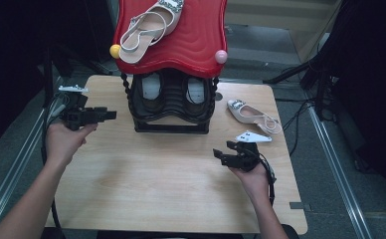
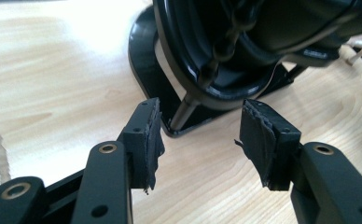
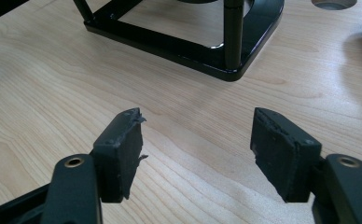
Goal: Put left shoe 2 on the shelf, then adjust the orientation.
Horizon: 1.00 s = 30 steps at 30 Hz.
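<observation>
A two-tier shoe rack (image 1: 171,107) stands at the back middle of the wooden table (image 1: 146,184). Its red top shelf (image 1: 191,40) carries one pale slingback shoe (image 1: 148,30); two dark shoes (image 1: 153,89) sit on the black lower shelf. A second pale shoe (image 1: 253,115) lies on the table right of the rack. My left gripper (image 1: 109,115) is open and empty, held left of the rack, its jaws facing the rack's black base (image 2: 170,100). My right gripper (image 1: 221,153) is open and empty over bare wood, in front of the rack's base corner (image 3: 230,70).
A yellow ball (image 1: 115,51) and a pink ball (image 1: 221,56) cap the red shelf's front corners. A round hole (image 3: 333,3) in the tabletop lies near the pale shoe. Metal rails (image 1: 330,149) run along both sides of the table, with dark stands and cables beyond.
</observation>
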Available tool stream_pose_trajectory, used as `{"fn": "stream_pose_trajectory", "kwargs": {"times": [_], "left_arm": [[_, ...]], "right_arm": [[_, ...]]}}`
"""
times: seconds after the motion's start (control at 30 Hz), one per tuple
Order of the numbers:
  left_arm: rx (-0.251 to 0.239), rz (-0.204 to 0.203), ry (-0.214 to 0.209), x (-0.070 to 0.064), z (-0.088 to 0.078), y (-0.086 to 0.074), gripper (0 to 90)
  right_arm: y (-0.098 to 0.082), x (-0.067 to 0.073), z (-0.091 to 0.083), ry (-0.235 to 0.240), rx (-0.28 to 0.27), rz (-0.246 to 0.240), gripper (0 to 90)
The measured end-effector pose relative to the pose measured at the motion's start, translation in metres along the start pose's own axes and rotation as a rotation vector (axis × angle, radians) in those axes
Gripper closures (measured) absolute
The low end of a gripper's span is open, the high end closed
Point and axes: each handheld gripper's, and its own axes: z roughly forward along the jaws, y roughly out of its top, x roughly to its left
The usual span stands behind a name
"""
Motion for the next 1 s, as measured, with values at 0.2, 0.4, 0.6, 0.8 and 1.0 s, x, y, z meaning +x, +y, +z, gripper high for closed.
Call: {"fn": "stream_pose_trajectory", "kwargs": {"times": [0.2,0.4,0.6,0.8,1.0], "left_arm": [[0.021,0.008,-0.006,-0.001,0.009,-0.016,48.2],[0.039,0.036,-0.015,-0.006,0.017,-0.027,48.2],[0.045,0.045,-0.026,-0.012,0.024,-0.040,47.9],[0.050,0.047,-0.040,-0.014,0.028,-0.049,47.7],[0.051,0.041,-0.053,-0.015,0.030,-0.057,47.5]], "right_arm": [[0.000,0.000,-0.002,-0.012,-0.017,-0.023,43.9],[-0.001,-0.002,-0.001,-0.017,0.000,-0.014,46.0],[-0.002,-0.005,0.000,-0.005,0.015,-0.010,48.8],[0.000,-0.007,0.000,-0.011,0.034,-0.005,52.5],[0.001,-0.010,-0.001,-0.019,0.035,0.001,59.2]]}}
